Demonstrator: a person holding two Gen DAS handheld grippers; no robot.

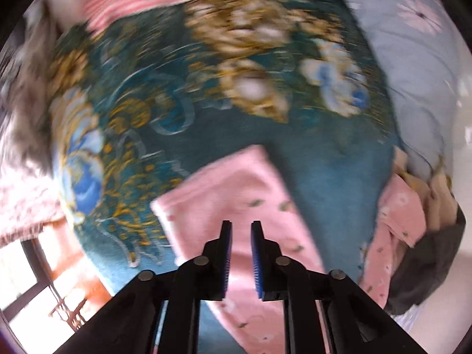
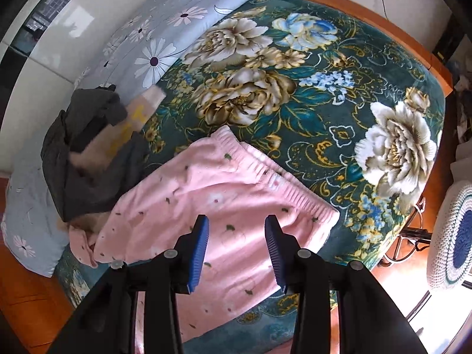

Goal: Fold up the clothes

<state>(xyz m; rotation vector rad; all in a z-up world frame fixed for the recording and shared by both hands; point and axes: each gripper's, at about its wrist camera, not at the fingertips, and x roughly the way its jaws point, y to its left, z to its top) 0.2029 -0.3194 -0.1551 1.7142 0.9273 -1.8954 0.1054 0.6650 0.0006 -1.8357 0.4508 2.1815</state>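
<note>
Floral bedspread (image 2: 324, 94) carries folded pink pants (image 2: 224, 194). Left tongs (image 1: 241, 227) slightly parted, empty. Right tongs (image 2: 237, 221) spread, empty, above pants.

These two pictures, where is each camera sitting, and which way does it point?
Left wrist view: sits on the left gripper, looking steeply down at the pink trousers on the floral blanket; only its two open, empty fingers show; blurred.
Right wrist view: sits on the right gripper, looking straight down at the pink trousers, waistband uppermost; its open, empty fingers show.
Shared: trousers, blanket, the daisy-print pillow and the dark grey garment.
</note>
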